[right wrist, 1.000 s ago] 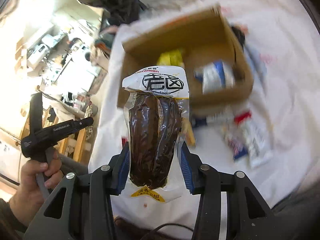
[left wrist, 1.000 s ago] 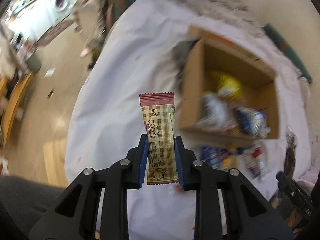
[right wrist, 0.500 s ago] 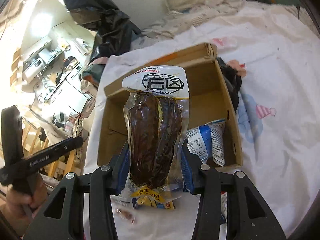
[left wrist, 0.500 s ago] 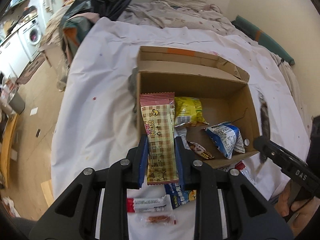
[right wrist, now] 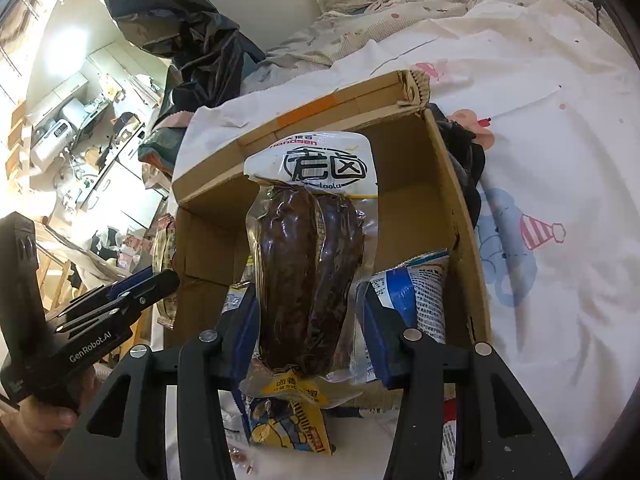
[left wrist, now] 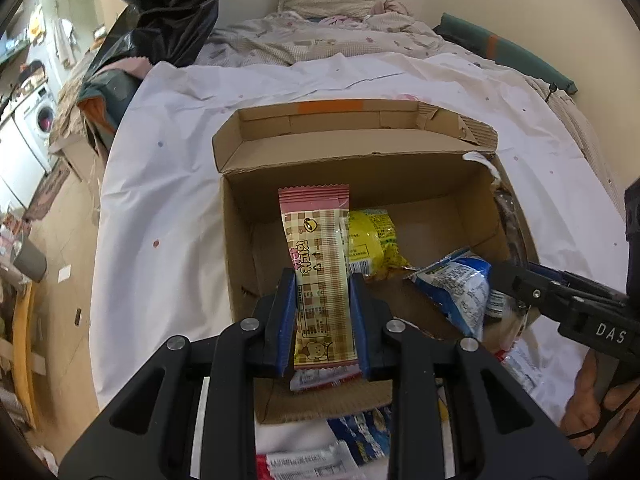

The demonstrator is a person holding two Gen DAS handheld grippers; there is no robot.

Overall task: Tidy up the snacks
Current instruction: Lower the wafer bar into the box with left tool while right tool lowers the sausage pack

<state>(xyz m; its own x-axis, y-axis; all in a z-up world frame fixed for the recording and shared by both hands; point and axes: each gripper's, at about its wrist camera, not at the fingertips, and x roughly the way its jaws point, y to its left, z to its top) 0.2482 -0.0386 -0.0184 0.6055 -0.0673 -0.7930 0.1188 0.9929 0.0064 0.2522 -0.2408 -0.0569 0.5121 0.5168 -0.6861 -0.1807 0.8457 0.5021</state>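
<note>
An open cardboard box [left wrist: 360, 184] sits on a white sheet and holds a yellow packet [left wrist: 372, 240] and a blue-and-white packet [left wrist: 456, 284]. My left gripper [left wrist: 322, 280] is shut on a pink, checked snack bar [left wrist: 316, 236], which stands upright over the box's near-left part. In the right wrist view, my right gripper [right wrist: 308, 296] hangs over the box's [right wrist: 448, 200] near edge. A clear pack of dark braised meat [right wrist: 308, 260] stands between its jaws. Those jaws are opening, and their pads still touch the pack's sides.
Loose packets lie on the sheet in front of the box: a red-and-white one [left wrist: 304, 464], a blue one [left wrist: 360, 432] and a yellow-and-blue one [right wrist: 288, 424]. A dark cloth [right wrist: 464, 152] lies against the box's right wall. The sheet's left edge drops to the floor. A black bag [left wrist: 168, 12] stands far left.
Both grippers have moved forward with their packets and now hang over the box, which was farther off. The right jaws stand slightly wider around the meat pack.
</note>
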